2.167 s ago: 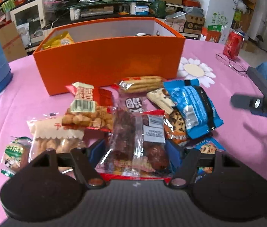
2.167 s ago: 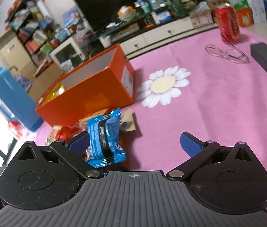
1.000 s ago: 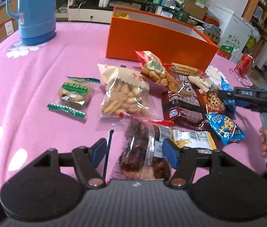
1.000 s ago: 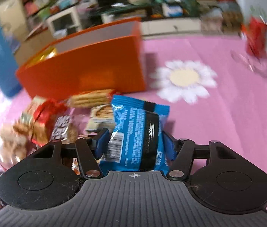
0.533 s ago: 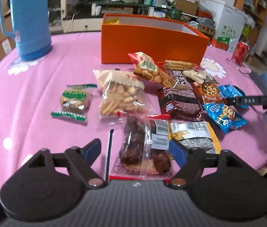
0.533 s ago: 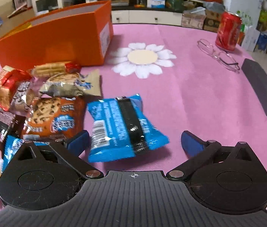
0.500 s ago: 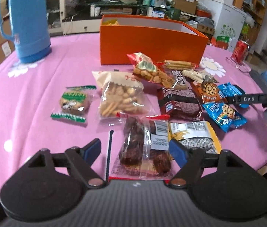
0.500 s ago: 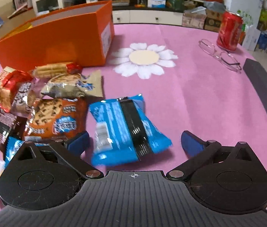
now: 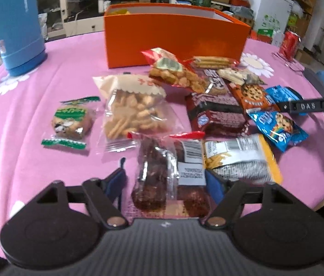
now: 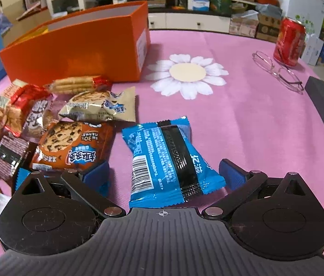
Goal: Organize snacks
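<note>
1. Round worktop [image 10: 242, 105] under a pink cloth printed with white daisies: it carries everything listed below.

2. Open orange cardboard box [image 9: 175, 39], at the far side: I judge it the bin for the snacks; a yellow pack already shows in its far corner.

3. Heap of wrapped snacks [image 9: 212, 112], spread loose in front of the box, so each pack can be taken singly.

4. Clear packet of dark dried fruit [image 9: 168, 174]: flat between my left tongs [image 9: 166, 181], whose jaws are closing; the pads do not yet press it.

5. Blue foil biscuit packet with a black band [image 10: 166, 158]: flat on the cloth beside the heap, between my right tongs [image 10: 164, 177], whose jaws stand wide apart and clear of it.
</note>
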The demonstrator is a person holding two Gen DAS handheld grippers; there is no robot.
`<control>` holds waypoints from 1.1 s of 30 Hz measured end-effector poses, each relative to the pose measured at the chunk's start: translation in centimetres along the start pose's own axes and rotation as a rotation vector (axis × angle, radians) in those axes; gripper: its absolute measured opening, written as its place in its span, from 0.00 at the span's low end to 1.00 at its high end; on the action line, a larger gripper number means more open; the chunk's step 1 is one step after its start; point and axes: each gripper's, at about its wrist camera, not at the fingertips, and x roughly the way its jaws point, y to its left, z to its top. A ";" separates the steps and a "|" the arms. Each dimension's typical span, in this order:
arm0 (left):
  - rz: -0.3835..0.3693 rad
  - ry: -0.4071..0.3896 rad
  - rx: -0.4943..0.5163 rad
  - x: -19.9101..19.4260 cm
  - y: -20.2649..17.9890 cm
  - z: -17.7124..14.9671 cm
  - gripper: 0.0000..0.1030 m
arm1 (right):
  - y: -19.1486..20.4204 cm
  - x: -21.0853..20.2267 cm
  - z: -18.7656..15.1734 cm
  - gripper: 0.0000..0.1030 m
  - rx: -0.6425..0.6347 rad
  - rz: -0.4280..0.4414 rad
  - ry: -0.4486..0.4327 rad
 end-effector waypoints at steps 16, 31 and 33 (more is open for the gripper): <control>0.046 0.021 -0.058 -0.6 1.2 -0.2 0.76 | 0.3 0.4 0.1 0.90 0.002 -0.002 -0.022; 0.066 -0.005 -0.031 -0.3 0.7 -0.4 0.62 | -0.3 -0.6 -0.2 0.64 0.012 0.032 -0.072; 0.057 -0.005 -0.044 -0.6 0.9 -0.2 0.53 | 0.0 -0.5 -0.3 0.50 -0.015 0.021 -0.074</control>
